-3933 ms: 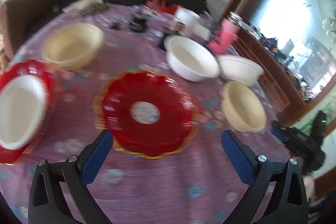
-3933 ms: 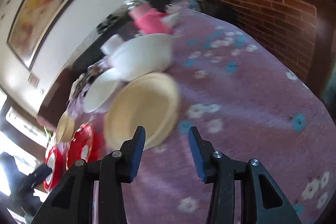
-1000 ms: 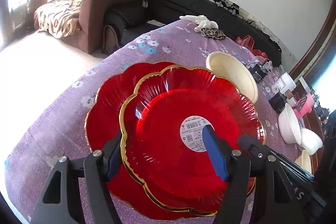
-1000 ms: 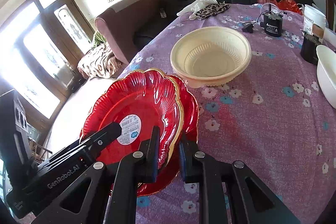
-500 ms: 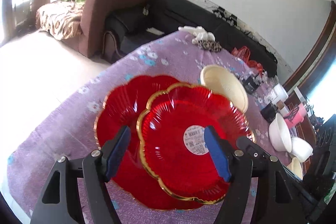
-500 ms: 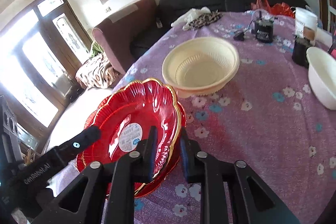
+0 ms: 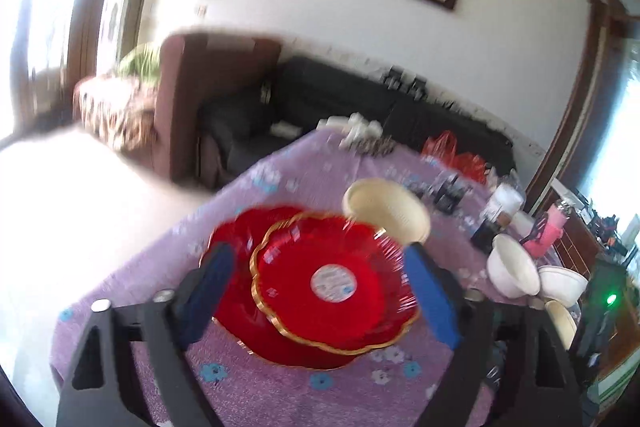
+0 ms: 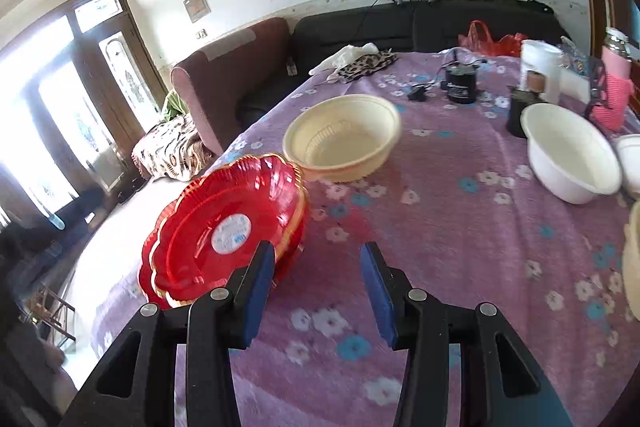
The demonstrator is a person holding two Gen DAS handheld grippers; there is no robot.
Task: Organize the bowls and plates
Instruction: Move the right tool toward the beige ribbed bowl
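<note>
1. Plates: two red plates (image 8: 224, 227) lie stacked near the table's (image 8: 460, 255) left edge; the upper one sits slightly off-centre on the lower.
2. Right gripper (image 8: 318, 285): jaws spread, holding nothing, hovering just beside the stack's right rim.
3. Left gripper (image 7: 320, 295): jaws wide apart, empty, above the stack; this view is blurred.
4. Step in hand, by judgement: plate stacking appears done; bowls are not yet gathered.
5. Bowls: a cream bowl (image 8: 342, 143) stands just behind the plates, seemingly touching their rim. A white bowl (image 8: 568, 159) stands toward the right edge, a second white bowl (image 8: 630, 163) beside it, and another cream bowl (image 8: 632, 259) is cut by the frame.
6. Next move likely calls for gripping one bowl by its rim and nesting it into its match.
7. Obstructions: a black canister (image 8: 462, 83), a white jar (image 8: 540, 67) and a pink bottle (image 8: 612, 87) crowd the far right corner; cloths (image 8: 356, 61) lie at the far edge.
</note>
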